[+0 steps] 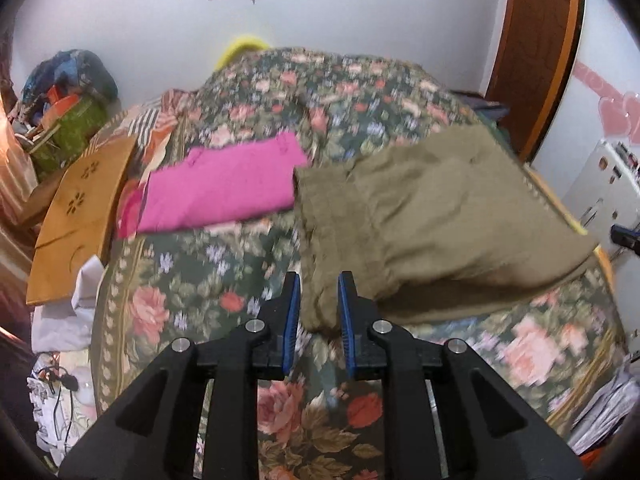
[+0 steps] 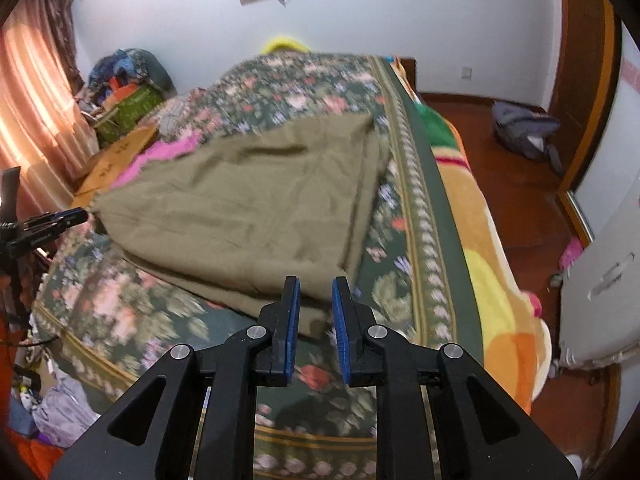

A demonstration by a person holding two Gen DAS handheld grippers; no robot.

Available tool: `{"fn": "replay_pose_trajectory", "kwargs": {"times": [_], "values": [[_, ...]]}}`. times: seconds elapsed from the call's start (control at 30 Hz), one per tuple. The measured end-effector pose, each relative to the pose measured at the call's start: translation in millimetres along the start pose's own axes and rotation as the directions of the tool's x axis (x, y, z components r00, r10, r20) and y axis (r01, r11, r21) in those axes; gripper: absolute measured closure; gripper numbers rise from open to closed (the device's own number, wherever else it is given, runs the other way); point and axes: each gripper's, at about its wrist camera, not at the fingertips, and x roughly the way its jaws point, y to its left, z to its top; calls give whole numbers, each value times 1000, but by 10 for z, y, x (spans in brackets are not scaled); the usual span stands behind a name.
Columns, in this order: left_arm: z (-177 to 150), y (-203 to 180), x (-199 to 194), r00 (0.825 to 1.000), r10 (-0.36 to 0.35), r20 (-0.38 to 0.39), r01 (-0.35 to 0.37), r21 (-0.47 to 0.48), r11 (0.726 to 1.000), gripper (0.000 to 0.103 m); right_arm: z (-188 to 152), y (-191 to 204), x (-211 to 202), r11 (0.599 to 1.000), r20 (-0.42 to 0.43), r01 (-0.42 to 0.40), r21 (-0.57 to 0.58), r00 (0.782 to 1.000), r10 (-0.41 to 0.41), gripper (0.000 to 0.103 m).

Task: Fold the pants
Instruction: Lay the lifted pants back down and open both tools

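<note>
Olive-green pants (image 1: 432,216) lie folded over on the floral bedspread (image 1: 208,280); they also show in the right wrist view (image 2: 248,216). My left gripper (image 1: 319,292) has its jaws partly apart with the near left corner of the pants between the blue pads (image 1: 294,304). My right gripper (image 2: 316,298) has its jaws partly apart around the near right corner of the pants. The cloth looks loose between both pairs of pads. The left gripper's tip (image 2: 60,218) shows at the left of the right wrist view.
A folded pink garment (image 1: 224,188) lies beyond the pants on the left. A wooden board (image 1: 84,208) leans at the bed's left side. A colourful blanket (image 2: 492,248) hangs off the right edge. Clutter and a green box (image 1: 76,128) sit far left.
</note>
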Motion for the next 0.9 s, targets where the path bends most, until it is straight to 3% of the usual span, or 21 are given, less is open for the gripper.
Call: {"fn": "replay_pose_trajectory", "kwargs": {"times": [0.07, 0.1, 0.17, 0.2, 0.33, 0.47, 0.63, 0.77, 0.9], "values": [[88, -62, -51, 999, -44, 22, 45, -3, 999, 82, 75, 62, -1, 999, 23, -32, -6, 999, 32, 88], [133, -102, -48, 997, -70, 26, 70, -3, 998, 74, 109, 89, 28, 999, 29, -43, -5, 999, 43, 84], [176, -232, 6, 995, -100, 26, 100, 9, 995, 61, 157, 141, 106, 999, 38, -48, 2, 998, 48, 66], [177, -300, 56, 994, -104, 20, 103, 21, 994, 60, 165, 158, 170, 999, 51, -42, 5, 998, 42, 55], [89, -514, 358, 993, -110, -46, 112, 40, 993, 60, 132, 205, 412, 1000, 11, -24, 8, 1000, 24, 55], [-56, -594, 605, 987, -122, -106, 125, 22, 992, 60, -24, 128, 647, 999, -89, -18, 30, 996, 20, 55], [-104, -727, 596, 995, -59, -82, 67, 96, 993, 59, -66, 5, 660, 994, -120, -70, 89, 990, 80, 55], [56, -526, 490, 993, -86, -80, 90, 40, 995, 59, -10, 36, 575, 996, -122, -64, 58, 990, 71, 55], [279, -265, 401, 995, -85, -43, 83, -29, 996, 53, 126, -11, 436, 999, -64, -22, 36, 998, 24, 54]]}}
